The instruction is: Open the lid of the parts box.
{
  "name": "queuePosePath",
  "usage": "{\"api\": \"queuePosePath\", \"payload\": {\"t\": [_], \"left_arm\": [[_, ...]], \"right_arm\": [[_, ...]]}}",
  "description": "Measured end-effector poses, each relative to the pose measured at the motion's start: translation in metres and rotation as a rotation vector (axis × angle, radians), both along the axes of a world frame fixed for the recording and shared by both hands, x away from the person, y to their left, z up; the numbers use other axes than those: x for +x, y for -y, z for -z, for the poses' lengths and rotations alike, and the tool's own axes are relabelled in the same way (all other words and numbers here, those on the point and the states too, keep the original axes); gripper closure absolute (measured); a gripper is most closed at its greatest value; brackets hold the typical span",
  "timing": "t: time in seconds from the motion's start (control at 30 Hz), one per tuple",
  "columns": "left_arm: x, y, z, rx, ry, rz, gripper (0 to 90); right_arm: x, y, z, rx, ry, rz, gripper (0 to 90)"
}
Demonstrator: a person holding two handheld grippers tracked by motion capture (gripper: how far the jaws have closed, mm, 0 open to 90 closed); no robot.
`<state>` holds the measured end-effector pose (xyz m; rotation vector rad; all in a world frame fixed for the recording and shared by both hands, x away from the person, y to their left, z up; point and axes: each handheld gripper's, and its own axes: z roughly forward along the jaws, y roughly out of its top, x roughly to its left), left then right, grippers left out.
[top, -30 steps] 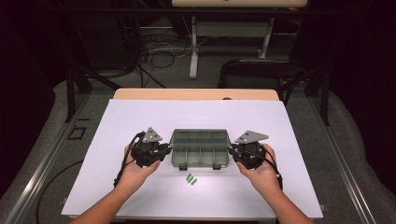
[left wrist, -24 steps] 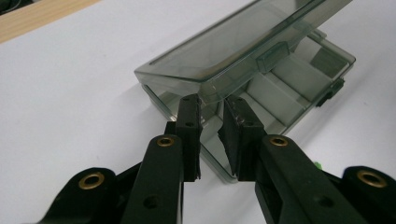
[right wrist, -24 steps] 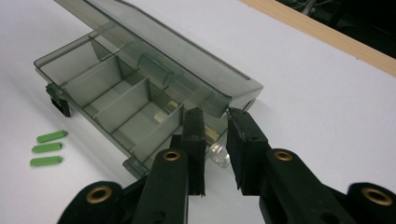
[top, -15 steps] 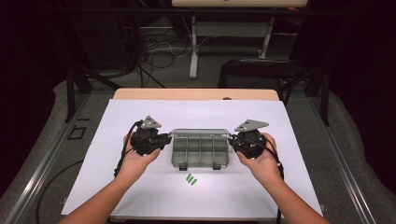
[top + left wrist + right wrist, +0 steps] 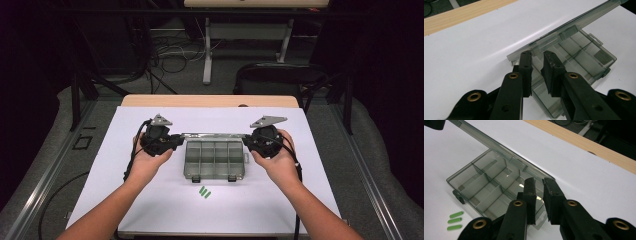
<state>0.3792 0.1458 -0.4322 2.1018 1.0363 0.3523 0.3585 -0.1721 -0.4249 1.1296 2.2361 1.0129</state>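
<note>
A compartment box (image 5: 215, 159) of smoky translucent plastic sat at the middle of the white surface (image 5: 110, 165), its long axis running left to right between the two hands. Its lid (image 5: 215, 135) was raised along the far edge, a thin flat panel spanning from one gripper to the other. The left gripper (image 5: 172, 141) met the lid's left end and the right gripper (image 5: 248, 142) its right end, so each hand was equally near its own corner. In the left gripper view the jaws stood narrow, with the lid's corner (image 5: 524, 53) at their tips; whether the pads pressed on it could not be told. In the right gripper view the jaws, which had just been closing, were likewise narrow at the lid's edge (image 5: 544, 176), with grip unclear. The box showed thin partition walls, empty cells and two dark latches on its near side. Three small green capsule-shaped pieces (image 5: 203, 191) lay just in front of it.
</note>
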Motion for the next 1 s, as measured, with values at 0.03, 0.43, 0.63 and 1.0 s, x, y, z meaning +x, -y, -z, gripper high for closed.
{"api": "queuePosePath", "payload": {"t": [0.03,0.43,0.63,1.0], "left_arm": [[0.001,0.0,0.0,-0.004,0.002,-0.007,77.3],[0.013,0.003,-0.006,-0.02,0.003,-0.042,77.9],[0.02,0.003,-0.008,-0.019,0.013,-0.047,77.9],[0.028,0.006,-0.01,-0.023,0.015,-0.075,78.1]], "right_arm": [[0.001,-0.001,-0.001,-0.012,0.003,-0.004,81.0],[0.013,0.007,0.0,-0.029,-0.004,0.056,77.5],[0.025,0.01,0.006,-0.032,-0.035,0.08,75.2],[0.045,0.002,0.022,-0.034,-0.069,0.106,74.3]]}}
